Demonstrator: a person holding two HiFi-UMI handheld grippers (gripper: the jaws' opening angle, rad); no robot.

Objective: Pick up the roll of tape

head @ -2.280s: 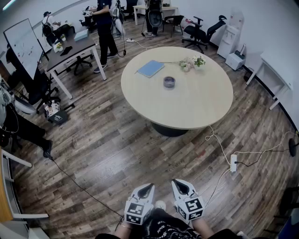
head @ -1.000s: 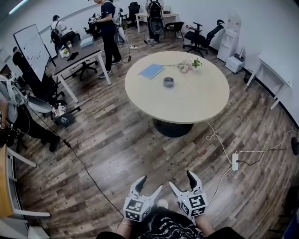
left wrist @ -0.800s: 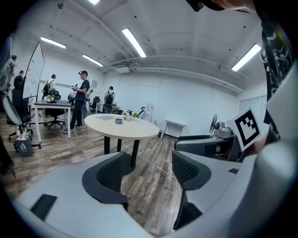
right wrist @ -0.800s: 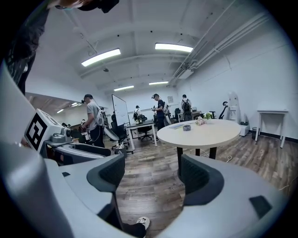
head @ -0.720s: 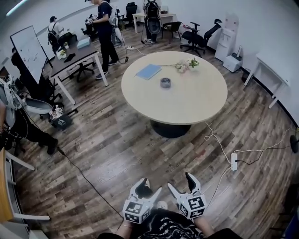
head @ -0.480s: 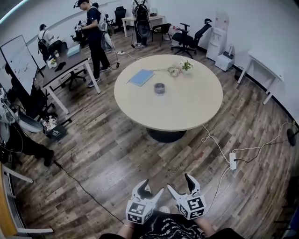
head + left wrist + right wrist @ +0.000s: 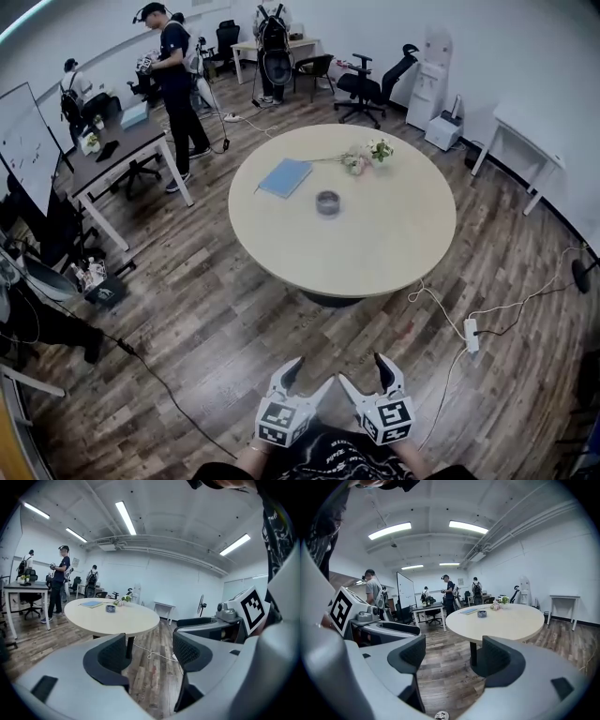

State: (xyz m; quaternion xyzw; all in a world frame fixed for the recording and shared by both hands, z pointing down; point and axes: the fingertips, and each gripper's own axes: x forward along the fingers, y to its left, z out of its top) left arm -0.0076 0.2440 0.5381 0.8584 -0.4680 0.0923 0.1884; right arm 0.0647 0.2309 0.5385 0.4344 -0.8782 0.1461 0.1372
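The roll of tape [image 7: 327, 202], grey and dark, lies flat near the middle of a round beige table [image 7: 375, 253], well ahead of me. It appears small in the left gripper view as the tape [image 7: 110, 608] and in the right gripper view as the tape [image 7: 482, 613]. My left gripper [image 7: 309, 375] and right gripper [image 7: 364, 371] are held low and close to my body, above the wooden floor and far short of the table. Both are open with nothing between the jaws. The left gripper [image 7: 150, 651] and right gripper [image 7: 452, 656] point towards the table.
A blue notebook [image 7: 285, 178] and a sprig of flowers [image 7: 367, 155] lie on the table behind the tape. A white power strip [image 7: 472, 335] with cables lies on the floor at right. A black cable [image 7: 159, 384] crosses the floor at left. A desk [image 7: 122, 145], chairs [image 7: 375, 84] and people stand at the back.
Both grippers have gone from shut to open. The table and tape now sit a little nearer and lower in the head view; the grippers stay low by my body.
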